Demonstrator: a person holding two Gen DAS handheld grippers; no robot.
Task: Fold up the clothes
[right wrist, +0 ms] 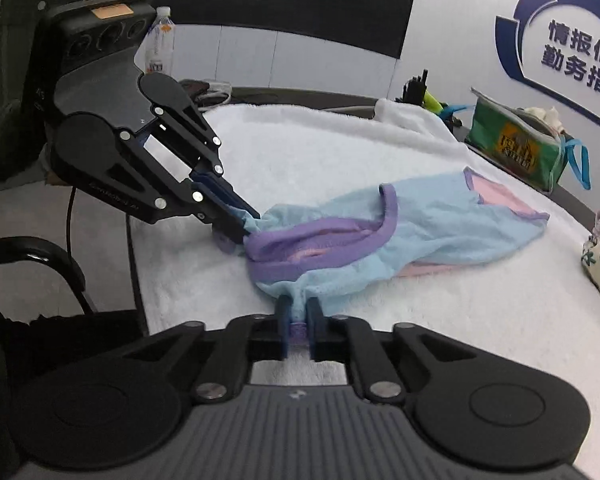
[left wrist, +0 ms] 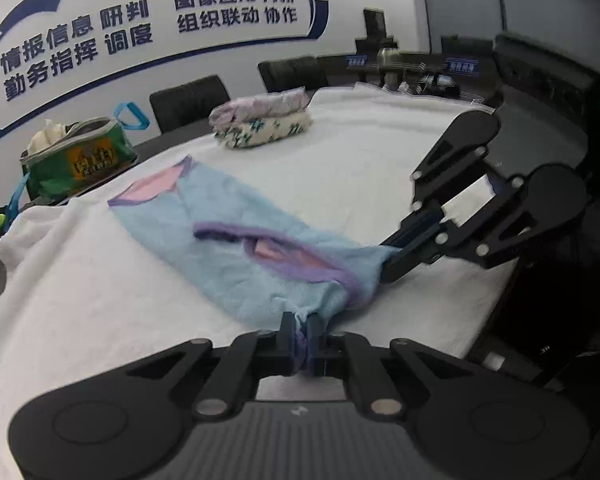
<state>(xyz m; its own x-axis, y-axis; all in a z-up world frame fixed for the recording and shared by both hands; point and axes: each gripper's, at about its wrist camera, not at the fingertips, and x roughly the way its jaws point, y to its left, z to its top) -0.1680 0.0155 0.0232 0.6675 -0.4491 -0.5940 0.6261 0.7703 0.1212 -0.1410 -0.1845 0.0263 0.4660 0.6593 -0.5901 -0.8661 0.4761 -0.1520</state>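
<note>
A light blue garment [left wrist: 220, 240] with purple trim and pink lining lies stretched over the white towel [left wrist: 340, 152] that covers the table. My left gripper [left wrist: 302, 326] is shut on a bunched bit of its near hem. My right gripper [left wrist: 386, 264] comes in from the right and is shut on the hem a short way along. In the right wrist view the same garment [right wrist: 440, 224] runs away to the right. There the right gripper [right wrist: 299, 308] pinches blue and purple cloth, and the left gripper [right wrist: 248, 228] clamps the purple-edged corner.
A green zip bag [left wrist: 80, 160] [right wrist: 516, 148] stands off the towel's far corner. Two folded garments [left wrist: 260, 120] are stacked further back on the towel. Dark chairs [left wrist: 188, 100] line the far side. A water bottle [right wrist: 160, 40] and a chair arm [right wrist: 40, 256] are at the left.
</note>
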